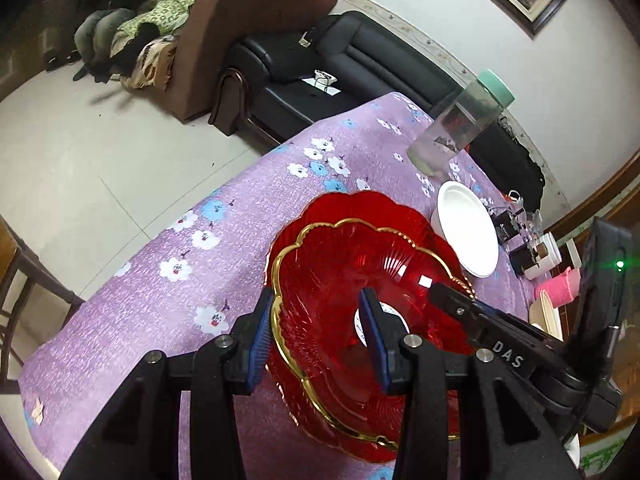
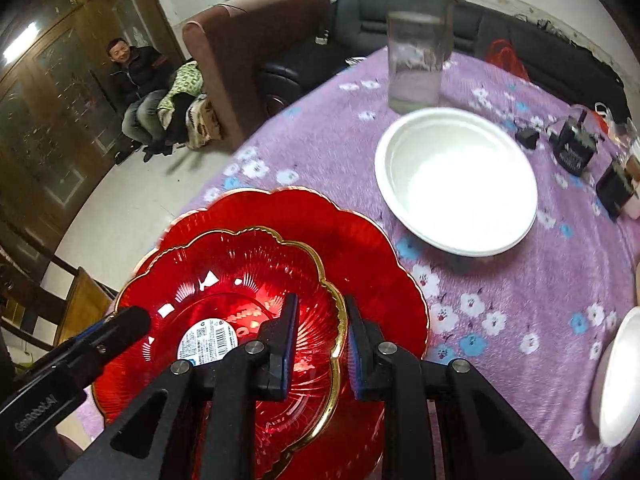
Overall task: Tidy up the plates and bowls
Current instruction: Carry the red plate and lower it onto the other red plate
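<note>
A red glass bowl with a gold scalloped rim (image 1: 340, 272) (image 2: 224, 272) sits over a larger red scalloped plate (image 1: 360, 208) (image 2: 360, 240); whether they touch I cannot tell. My left gripper (image 1: 318, 332) is shut on the bowl's near rim, one blue pad outside and one inside. My right gripper (image 2: 322, 344) is shut on the opposite rim, which runs between its pads. Each gripper shows in the other's view: the right gripper (image 1: 452, 300) and the left gripper (image 2: 128, 320). A white bowl (image 1: 468, 228) (image 2: 456, 180) stands beyond on the table.
The table (image 1: 200, 260) (image 2: 500, 300) wears a purple floral cloth. A clear jar with a green lid (image 1: 460, 124) (image 2: 416, 40) stands behind the white bowl. Small black boxes (image 2: 576, 148) and another white dish (image 2: 616, 376) lie right. A person (image 2: 136, 92) sits by the sofa.
</note>
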`<state>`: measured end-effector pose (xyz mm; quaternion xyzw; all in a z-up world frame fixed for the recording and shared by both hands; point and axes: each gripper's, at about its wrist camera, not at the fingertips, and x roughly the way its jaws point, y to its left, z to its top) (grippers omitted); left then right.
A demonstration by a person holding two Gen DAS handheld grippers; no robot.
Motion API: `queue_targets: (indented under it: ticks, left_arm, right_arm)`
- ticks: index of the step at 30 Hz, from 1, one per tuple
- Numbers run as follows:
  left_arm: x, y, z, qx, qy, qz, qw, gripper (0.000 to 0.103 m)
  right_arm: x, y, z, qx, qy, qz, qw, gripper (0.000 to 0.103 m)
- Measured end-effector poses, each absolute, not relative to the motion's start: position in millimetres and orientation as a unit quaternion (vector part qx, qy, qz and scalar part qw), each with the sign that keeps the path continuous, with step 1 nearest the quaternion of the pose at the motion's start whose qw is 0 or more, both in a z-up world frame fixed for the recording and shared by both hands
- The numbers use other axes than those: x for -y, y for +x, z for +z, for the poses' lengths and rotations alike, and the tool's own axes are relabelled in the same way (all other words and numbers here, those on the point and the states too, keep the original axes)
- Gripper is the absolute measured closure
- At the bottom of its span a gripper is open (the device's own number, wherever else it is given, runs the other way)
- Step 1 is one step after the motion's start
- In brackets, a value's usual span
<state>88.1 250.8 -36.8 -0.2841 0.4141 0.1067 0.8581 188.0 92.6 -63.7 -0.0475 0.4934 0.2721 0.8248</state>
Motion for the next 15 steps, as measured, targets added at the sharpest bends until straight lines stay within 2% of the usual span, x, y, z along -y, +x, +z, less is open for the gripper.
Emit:
queue_targets:
  ticks: [5,10,13,15]
  left_arm:
    - [-239,95,-36,-0.415,-0.248,0.102,0.869,0.063]
    - [-235,91,-30,-0.406,-0.232,0.097,0.879,0.058]
    - [-235,84,-18,-0.391,-0.215,0.099,0.889,0.053]
    - [-233,77,-10,-0.382,-0.204,0.105,0.895,0.049]
  right_arm:
    - [-86,193,-73,-0.495,-0.036,0.256,0.830,0.077]
    - [-84,192,-76,-0.477,-0.062,0.237,0.844,0.077]
    - [-84,188,-70,-0.458,-0.066,0.238,0.854,0.062]
    - [-82,186,-65,-0.447,-0.063,0.239,0.860,0.056]
